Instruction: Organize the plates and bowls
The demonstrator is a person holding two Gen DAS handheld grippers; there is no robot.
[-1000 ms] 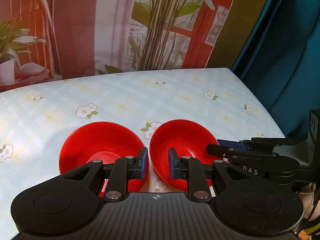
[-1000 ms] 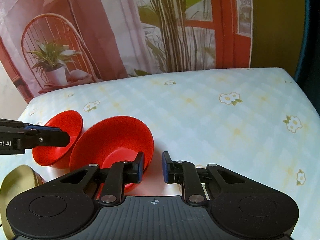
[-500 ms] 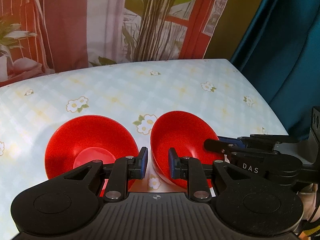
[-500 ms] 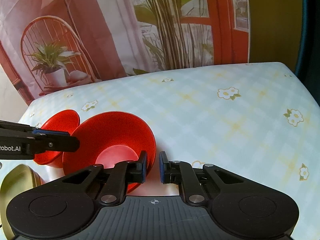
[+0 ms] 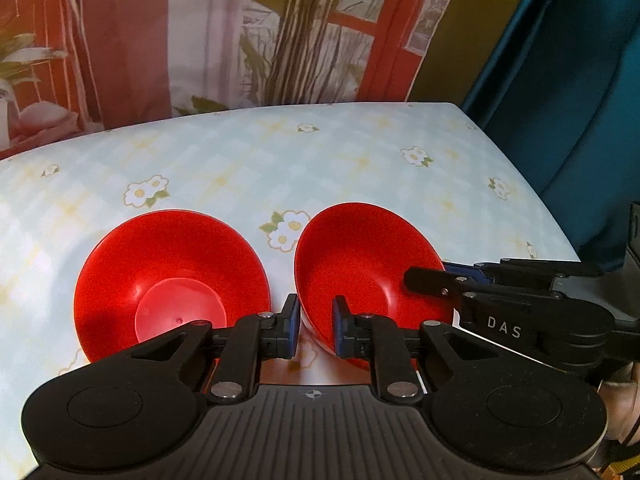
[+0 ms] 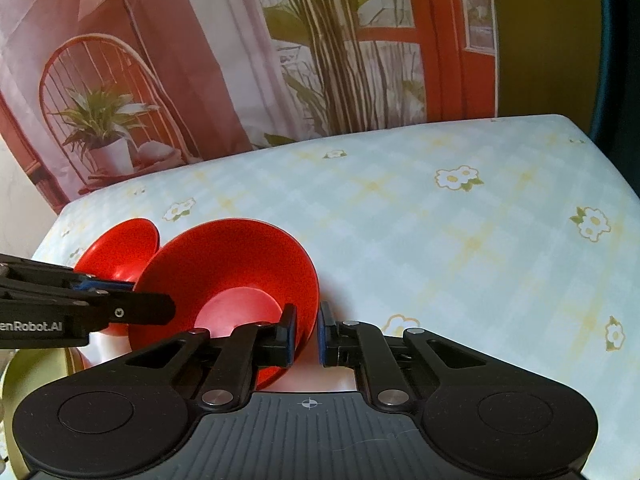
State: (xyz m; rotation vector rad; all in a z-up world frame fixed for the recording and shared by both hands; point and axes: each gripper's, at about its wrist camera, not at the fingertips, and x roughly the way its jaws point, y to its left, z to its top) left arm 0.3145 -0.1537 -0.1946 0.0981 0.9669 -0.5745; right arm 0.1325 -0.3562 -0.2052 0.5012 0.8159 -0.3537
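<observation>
**Left wrist view.** Two red bowls stand on the flowered tablecloth (image 5: 360, 152). The left bowl (image 5: 172, 280) sits flat, mouth up, just left of the fingers and apart from them. The right bowl (image 5: 368, 268) is tilted, its mouth turned toward the camera and to the left. The left gripper (image 5: 316, 330) straddles the near-left rim of this tilted bowl: one pad lies outside the wall, the other inside. The jaws are closing on the rim; a gap still shows at the outer pad, so contact cannot be confirmed. The right gripper (image 5: 430, 278) enters from the right edge and meets the same bowl at its right rim.

**Right wrist view.** The right gripper (image 6: 307, 338) is pinched on the near-right rim of the tilted bowl (image 6: 228, 276), with the wall running between the two pads. The other bowl (image 6: 120, 248) lies behind it to the left, partly covered. The left gripper (image 6: 132, 302) crosses in from the left edge at the tilted bowl's left rim. A pale greenish-gold dish (image 6: 36, 364) shows at the lower left corner; its shape is too cropped to identify.

**Controlling relation.** The tilted bowl is bracketed rim to rim by both grippers. The flat bowl lies directly to its left, on the left hand's side. Judged from this layout, nesting calls for a lift and a leftward carry.
</observation>
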